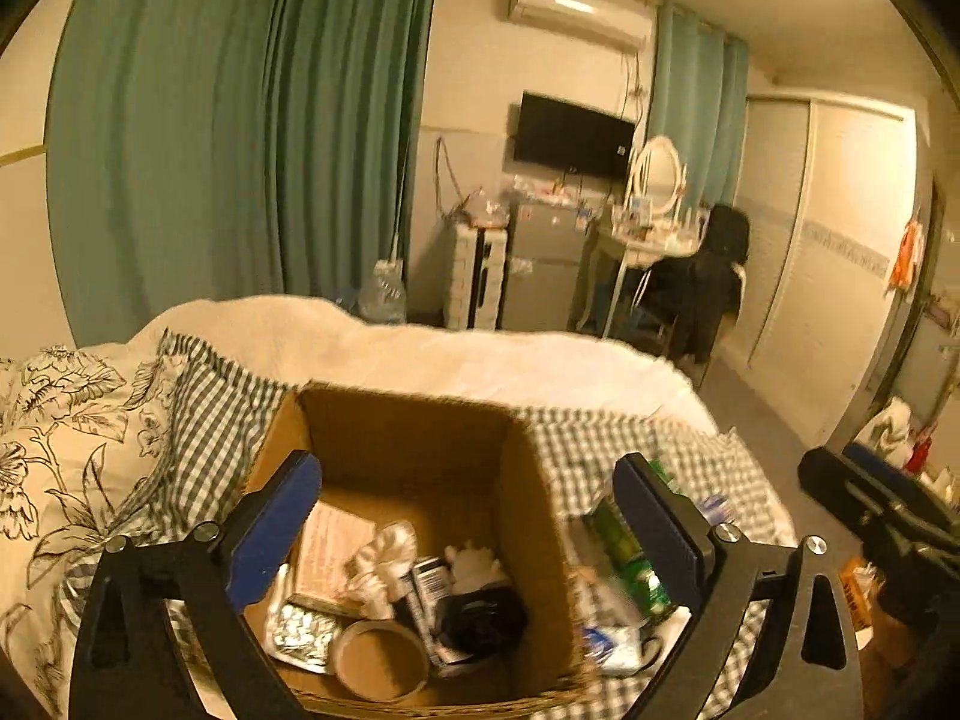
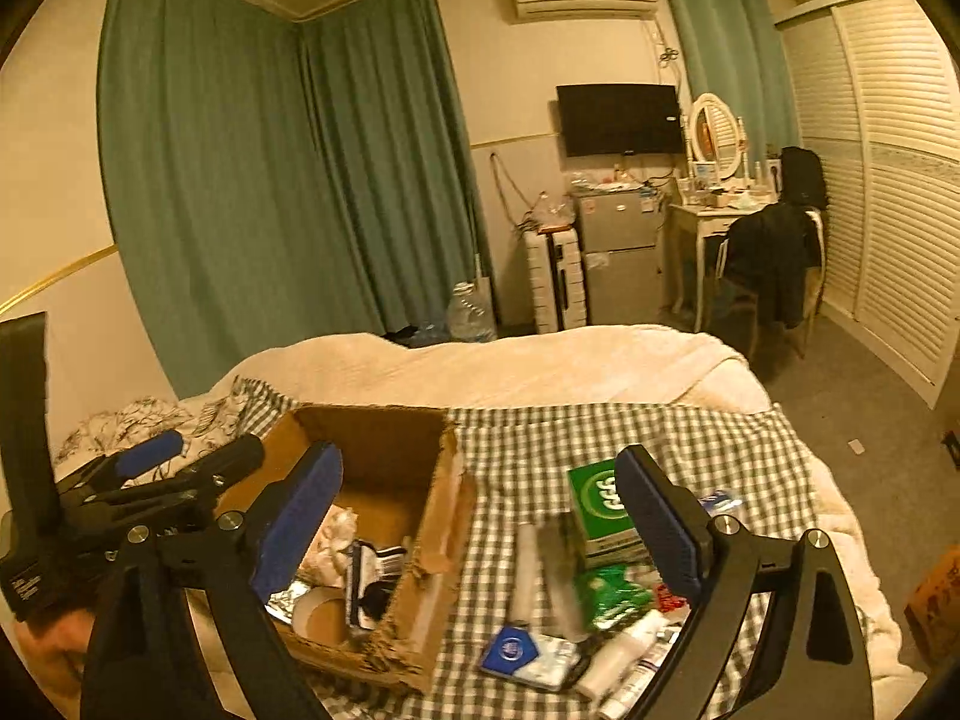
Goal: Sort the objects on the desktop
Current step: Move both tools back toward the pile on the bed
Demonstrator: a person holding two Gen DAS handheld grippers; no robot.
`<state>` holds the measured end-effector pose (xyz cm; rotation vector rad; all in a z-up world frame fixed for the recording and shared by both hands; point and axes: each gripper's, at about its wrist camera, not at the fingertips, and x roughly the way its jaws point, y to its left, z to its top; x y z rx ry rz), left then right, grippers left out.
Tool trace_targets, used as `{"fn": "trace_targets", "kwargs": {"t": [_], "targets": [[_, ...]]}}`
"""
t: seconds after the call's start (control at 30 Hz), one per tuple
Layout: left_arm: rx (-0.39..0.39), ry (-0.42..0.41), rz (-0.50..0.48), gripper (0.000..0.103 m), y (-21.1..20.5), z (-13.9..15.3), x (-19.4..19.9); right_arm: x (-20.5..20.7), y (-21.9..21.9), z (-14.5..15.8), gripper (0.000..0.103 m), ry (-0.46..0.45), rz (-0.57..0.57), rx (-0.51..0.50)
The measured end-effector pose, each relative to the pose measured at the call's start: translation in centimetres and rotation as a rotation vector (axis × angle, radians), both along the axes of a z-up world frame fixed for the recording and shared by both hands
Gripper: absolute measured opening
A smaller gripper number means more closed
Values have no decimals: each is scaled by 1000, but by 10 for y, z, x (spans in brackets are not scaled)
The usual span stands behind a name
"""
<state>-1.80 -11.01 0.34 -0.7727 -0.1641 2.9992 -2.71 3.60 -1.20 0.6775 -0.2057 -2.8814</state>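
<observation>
Both grippers hang above a bed used as the sorting surface, with nothing between their pads.

Left gripper [image 1: 468, 522]: jaws spread wide, empty, poised over the open cardboard box [image 1: 414, 438]. The box sits on the checked blanket [image 2: 600, 438] with its mouth up, so items can be dropped in from above. Already inside: a roll of tape [image 1: 378, 660], a foil blister pack [image 1: 300, 636], a crumpled white wad [image 1: 384, 558], a dark bundle [image 1: 486, 618] and a sheet of paper [image 1: 327, 546]. Judgement: these are sorted items and the box is the collecting bin.

Right gripper [image 2: 480, 522]: jaws also wide, holding nothing, aimed at the gap between the box's torn side wall and the loose pile just beside it. The left tool shows at the left edge of this view, near the box.

Unsorted pile, on the blanket to the right of the box: green carton [image 2: 594, 504], green packet [image 2: 612, 594], white tube [image 2: 624, 648], blue-and-white pouch [image 2: 528, 654], pale stick [image 2: 525, 564]. Some are blurred; labels unreadable.

Judgement: task partway done. The next pick probably comes from this pile; it lies close to the box so each transfer stays short. Risk: the items overlap, so a wide grasp may catch two at once.
</observation>
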Motion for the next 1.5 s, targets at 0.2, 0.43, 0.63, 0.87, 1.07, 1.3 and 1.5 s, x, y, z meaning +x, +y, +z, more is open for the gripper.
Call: {"fn": "trace_targets", "kwargs": {"t": [0.2,0.43,0.63,0.87,1.07,1.3,1.5], "targets": [[36,81,-28,103,15,10,14,22,23,6,99,42,-31,28],[66,123,-51,103,36,10,19,36,45,1,100,75,-60,87],[27,103,-93,103,63,-2,14,42,73,-2,100,113,-99,89],[-22,92,-153,103,96,-16,11,43,96,-8,100,132,-128,115],[-40,57,-181,103,113,-30,0,29,116,-17,100,101,-173,100],[-58,20,-218,103,128,-42,-11,17,132,-30,100,93,-159,96],[-90,-39,-267,103,147,-67,-23,-5,139,-51,100,-16,-134,129]]}}
